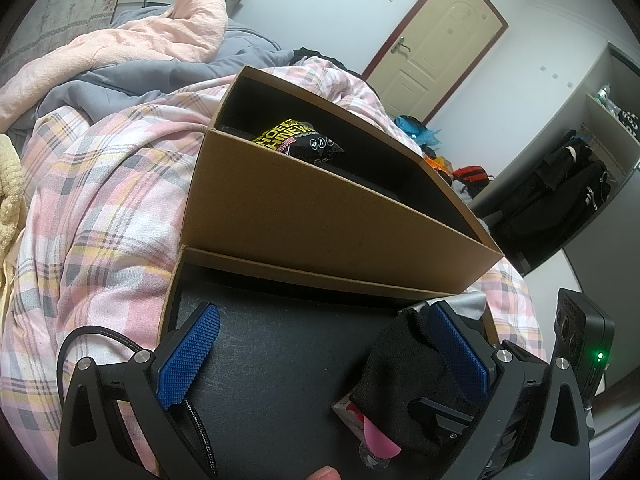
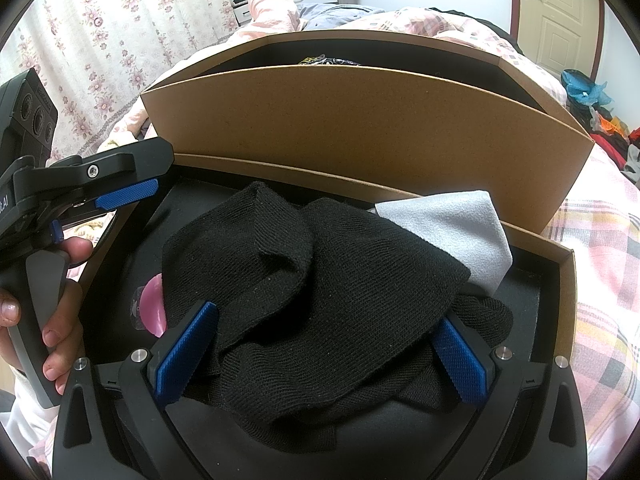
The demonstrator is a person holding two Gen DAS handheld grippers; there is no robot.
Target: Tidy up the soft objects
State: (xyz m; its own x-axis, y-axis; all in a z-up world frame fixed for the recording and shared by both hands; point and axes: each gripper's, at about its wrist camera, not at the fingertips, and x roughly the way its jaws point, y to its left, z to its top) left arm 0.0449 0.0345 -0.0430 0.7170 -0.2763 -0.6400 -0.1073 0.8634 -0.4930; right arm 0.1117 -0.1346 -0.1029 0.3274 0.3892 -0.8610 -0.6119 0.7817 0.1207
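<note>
Right tool point(image 2: 320, 354): fingers spread wide on either side of the black sock pile point(image 2: 320, 300), fabric bunched between and over the pads, not clamped, so released, poised to pinch. Pile sits in the shallow box lid point(image 2: 564, 280), directly ahead of the tool, with a grey cloth point(image 2: 452, 228) tucked under its far-right edge and a pink item point(image 2: 154, 304) poking out at its left. The deeper cardboard box point(image 2: 360, 120) stands just beyond the lid, open, with a black-and-yellow packet point(image 1: 298, 138) inside; my guess is it's the sorting destination, lid being the staging tray. Left tool point(image 1: 324, 352): also released, jaws wide apart, empty, hovering over the bare left half of the lid; 1 sock end point(image 1: 400, 360) lies against its right finger point(image 1: 460, 348) but isn't gripped. Probably there to steady the lid, since both boxes rest on a soft plaid quilt point(image 1: 100, 200) and could shift under a pull. A hand point(image 2: 60, 312) holds the left tool's handle.
</note>
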